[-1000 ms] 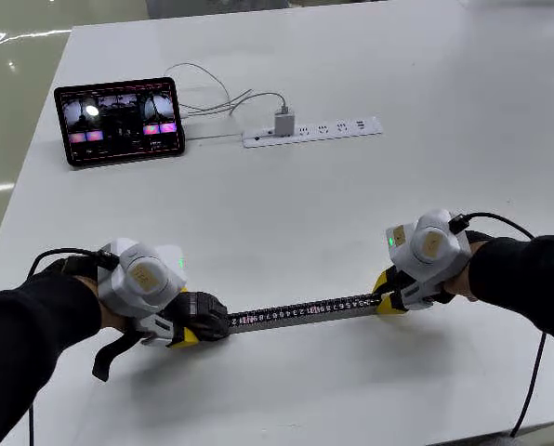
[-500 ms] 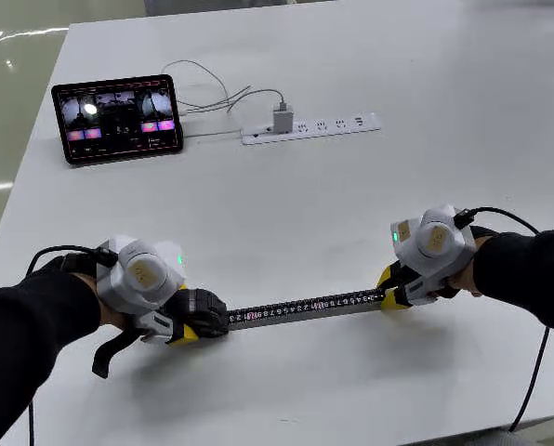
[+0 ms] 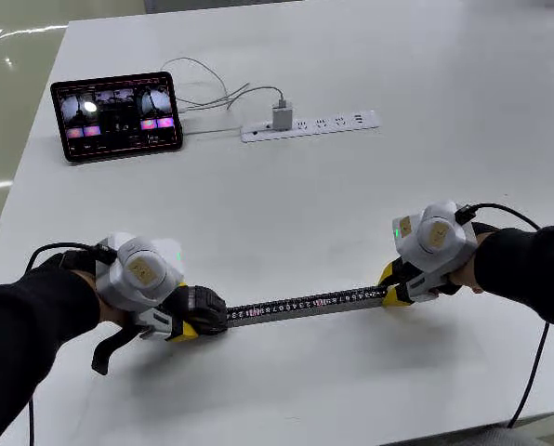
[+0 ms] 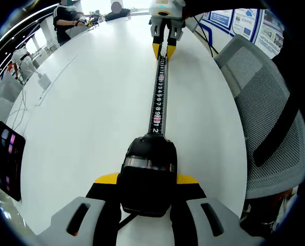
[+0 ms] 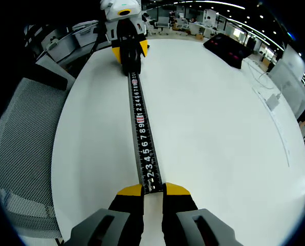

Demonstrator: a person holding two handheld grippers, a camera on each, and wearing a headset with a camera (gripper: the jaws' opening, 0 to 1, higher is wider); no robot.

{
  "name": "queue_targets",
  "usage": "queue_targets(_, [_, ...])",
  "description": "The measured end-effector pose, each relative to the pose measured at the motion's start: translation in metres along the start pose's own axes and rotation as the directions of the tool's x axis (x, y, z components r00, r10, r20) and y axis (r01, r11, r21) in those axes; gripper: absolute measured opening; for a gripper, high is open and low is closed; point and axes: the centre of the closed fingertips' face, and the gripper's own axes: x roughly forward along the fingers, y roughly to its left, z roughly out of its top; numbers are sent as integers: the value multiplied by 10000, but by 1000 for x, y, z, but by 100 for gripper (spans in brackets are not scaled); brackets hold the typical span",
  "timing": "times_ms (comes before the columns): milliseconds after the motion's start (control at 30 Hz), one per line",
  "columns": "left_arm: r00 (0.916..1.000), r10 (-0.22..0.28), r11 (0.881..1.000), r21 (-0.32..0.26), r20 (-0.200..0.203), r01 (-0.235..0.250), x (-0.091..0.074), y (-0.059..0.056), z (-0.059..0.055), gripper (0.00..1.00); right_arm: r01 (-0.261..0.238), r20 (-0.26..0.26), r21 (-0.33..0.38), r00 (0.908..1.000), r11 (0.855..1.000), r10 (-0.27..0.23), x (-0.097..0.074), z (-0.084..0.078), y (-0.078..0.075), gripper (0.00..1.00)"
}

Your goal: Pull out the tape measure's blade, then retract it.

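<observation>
Low in the head view, the left gripper clamps the rigid black tape measure case by its flanks while the right gripper pinches the tip of the thin, springy blade, which would probably recoil sharply if that slippery hold loosened.

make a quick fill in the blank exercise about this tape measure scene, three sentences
1. The left gripper is shut on the tape measure's ____ case.
2. The right gripper, whose jaw tips are ____, pinches the end of the pulled-out blade.
3. In the head view, the tablet lies to the ____ of the power strip.

Missing words: black; yellow; left
</observation>
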Motion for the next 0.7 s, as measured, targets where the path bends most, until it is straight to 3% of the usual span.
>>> queue_targets(267, [10000, -18, 10000, -2, 50, 18, -1, -1, 1, 32, -110, -300, -210, 9995, 9997, 103, 1, 1, 0, 10])
queue_targets(533, [10000, -56, 10000, -14, 2, 56, 0, 0, 0, 32, 0, -739, 38, 9973, 10000, 2, 2, 1, -1, 10])
queue_targets(700, [10000, -43, 10000, -46, -5, 43, 0, -1, 1, 31, 113, -741, 259, 9972, 9996, -94, 2, 0, -1, 10])
